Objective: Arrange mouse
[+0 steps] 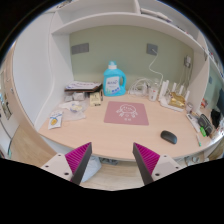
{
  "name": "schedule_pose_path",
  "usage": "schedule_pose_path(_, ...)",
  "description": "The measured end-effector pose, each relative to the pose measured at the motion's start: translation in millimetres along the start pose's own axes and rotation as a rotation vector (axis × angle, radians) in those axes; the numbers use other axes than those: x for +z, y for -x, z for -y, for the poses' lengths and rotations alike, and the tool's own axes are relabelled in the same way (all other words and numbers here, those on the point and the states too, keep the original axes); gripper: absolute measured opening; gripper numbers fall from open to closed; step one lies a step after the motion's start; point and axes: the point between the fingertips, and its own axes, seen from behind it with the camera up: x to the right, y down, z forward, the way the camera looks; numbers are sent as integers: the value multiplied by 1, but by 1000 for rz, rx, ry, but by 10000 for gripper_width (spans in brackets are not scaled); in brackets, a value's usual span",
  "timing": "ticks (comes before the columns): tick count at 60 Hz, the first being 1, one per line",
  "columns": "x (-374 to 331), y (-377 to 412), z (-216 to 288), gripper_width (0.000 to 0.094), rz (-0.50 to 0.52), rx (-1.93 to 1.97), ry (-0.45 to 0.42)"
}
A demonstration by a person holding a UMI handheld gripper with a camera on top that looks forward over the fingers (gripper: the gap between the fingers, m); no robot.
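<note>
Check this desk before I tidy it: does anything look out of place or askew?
The mouse sits on the bare desk, off to the side of the pink mouse pad instead of on it. The blue bottle stands upright behind the pad. The gripper is open, its fingers short of the desk, holding nothing. Nothing looks spilled.

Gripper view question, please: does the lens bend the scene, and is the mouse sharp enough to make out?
In the gripper view, the fisheye lens bows the desk edge and walls; lighting is soft and even; the mouse is small, dark, lacking detail, beyond the open hand-held gripper.
</note>
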Motion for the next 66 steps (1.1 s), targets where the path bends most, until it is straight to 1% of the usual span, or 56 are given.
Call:
schedule_pose_path(12,44,-132,-67,848,-84,-2,62)
schedule_pose_path(23,93,-247,-93,847,-162,17,57)
schedule_pose_path(29,121,-292,-93,845,-179,27,37)
schedule_pose_path(34,143,-314,-87,843,-172,27,21)
schedule_pose_path(39,163,-325,-79,847,-150,28,16)
schedule_pose_path(44,179,-330,-65,857,-127,23,-9)
schedule_pose_path(53,202,-341,-45,842,-117,37,-24)
schedule_pose_path(57,212,-343,-38,797,-104,58,-27)
schedule_pose_path(59,220,-344,-36,721,-90,67,-38)
schedule_pose_path(61,221,-345,-32,639,-105,63,-35)
schedule_pose_path(64,225,-344,-28,497,-101,59,-39)
schedule_pose_path(66,227,-344,-27,479,-108,50,-42)
